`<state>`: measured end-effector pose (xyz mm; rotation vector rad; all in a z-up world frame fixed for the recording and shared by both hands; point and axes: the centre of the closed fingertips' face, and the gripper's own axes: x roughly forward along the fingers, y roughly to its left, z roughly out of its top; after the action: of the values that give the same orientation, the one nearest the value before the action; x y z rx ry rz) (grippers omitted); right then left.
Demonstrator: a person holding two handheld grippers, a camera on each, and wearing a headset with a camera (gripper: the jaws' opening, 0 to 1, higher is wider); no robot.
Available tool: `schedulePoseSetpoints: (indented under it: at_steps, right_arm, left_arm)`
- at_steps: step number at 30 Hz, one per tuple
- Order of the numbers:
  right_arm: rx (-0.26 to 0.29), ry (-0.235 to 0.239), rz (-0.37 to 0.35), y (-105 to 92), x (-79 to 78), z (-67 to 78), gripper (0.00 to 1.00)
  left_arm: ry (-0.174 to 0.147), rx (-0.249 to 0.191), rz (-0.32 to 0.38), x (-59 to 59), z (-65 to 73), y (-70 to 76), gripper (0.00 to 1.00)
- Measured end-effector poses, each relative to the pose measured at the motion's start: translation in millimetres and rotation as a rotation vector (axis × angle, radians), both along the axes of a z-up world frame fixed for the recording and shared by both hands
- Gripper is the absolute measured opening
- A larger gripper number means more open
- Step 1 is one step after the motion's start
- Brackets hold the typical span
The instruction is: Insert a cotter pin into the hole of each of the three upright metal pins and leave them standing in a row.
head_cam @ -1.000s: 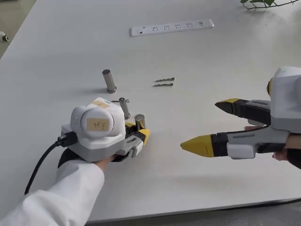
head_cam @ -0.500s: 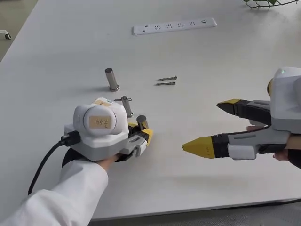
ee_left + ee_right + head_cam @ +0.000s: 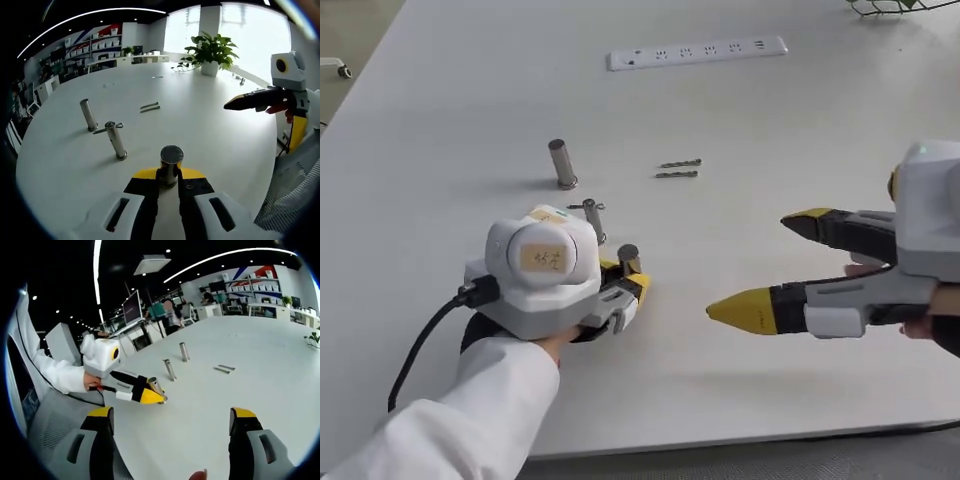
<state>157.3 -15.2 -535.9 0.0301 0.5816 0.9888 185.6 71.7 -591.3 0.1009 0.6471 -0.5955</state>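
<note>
Metal pin stayed clamped between the jaws of the left gripper, as before. Well apart, the right gripper kept its jaws wide, unmoved.

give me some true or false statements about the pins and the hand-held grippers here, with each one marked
1. The left hand-held gripper is shut on the nearest metal pin. True.
2. The right hand-held gripper holds a cotter pin. False: its jaws stand wide open with nothing between them.
3. The middle metal pin has an inserted cotter pin through its top. True.
4. Three loose cotter pins lie on the table. False: two loose cotter pins lie side by side.
5. The far metal pin lies on its side. False: it stands upright.
</note>
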Motion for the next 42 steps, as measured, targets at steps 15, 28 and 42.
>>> schedulePoseSetpoints:
  at_steps: [15, 28, 42]
  right_arm:
    - [0.053, -0.033, 0.0, 4.0, 2.1, 14.1, 0.95]
    - [0.032, -0.017, 0.006, 2.2, 0.3, 10.9, 0.95]
    - [0.006, -0.001, 0.006, -2.7, -2.4, 9.3, 0.95]
  left_arm:
    - [-0.07, -0.172, -0.138, -10.9, 53.6, -2.0, 0.33]
    - [-0.068, -0.216, -0.27, -26.1, 68.0, 14.3, 0.86]
    - [0.002, -0.195, -0.299, -50.0, 55.8, 31.5, 0.99]
